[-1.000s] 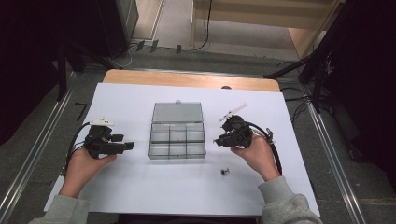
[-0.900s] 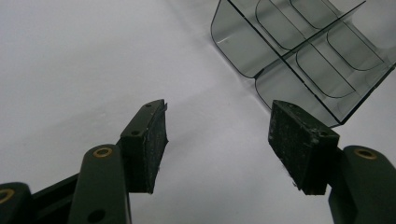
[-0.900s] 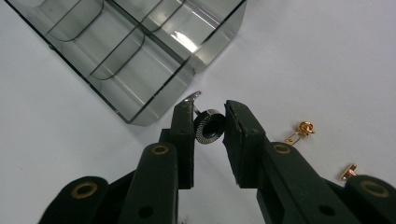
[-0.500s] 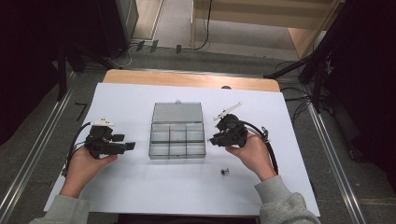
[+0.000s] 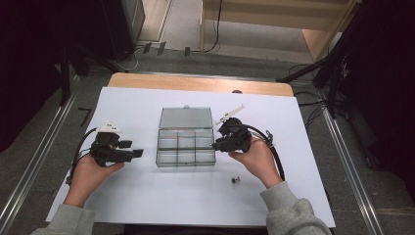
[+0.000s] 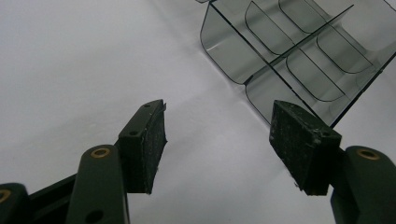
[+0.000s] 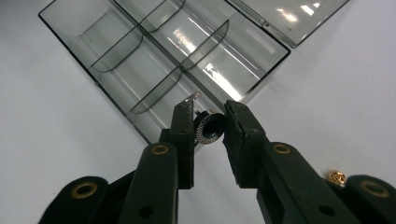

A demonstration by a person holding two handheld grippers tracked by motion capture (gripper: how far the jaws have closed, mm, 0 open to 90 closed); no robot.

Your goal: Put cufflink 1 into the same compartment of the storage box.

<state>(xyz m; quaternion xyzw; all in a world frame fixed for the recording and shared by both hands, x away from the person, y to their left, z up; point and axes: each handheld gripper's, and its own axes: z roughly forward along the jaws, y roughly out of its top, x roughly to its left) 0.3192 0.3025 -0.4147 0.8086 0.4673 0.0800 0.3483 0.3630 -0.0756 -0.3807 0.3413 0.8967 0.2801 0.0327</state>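
Right gripper (image 7: 208, 128) pinches a knurled knob (image 7: 208, 129) at the box's (image 7: 116, 56) edge.

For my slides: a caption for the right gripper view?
Right tongs grip a small black knurled part at the open clear organiser box's edge.

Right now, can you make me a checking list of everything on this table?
Surface: white sheet covers the wooden table.
Job's things: clear compartment box, lid open; small knurled black part.
Clutter: one small dark part loose on the sheet.
Grippers: left hand-held gripper open, empty; right hand-held gripper shut on the knurled part at the box's edge.
Cables: one black cable trails from each gripper.
Surroundings: dark floor, metal rails.
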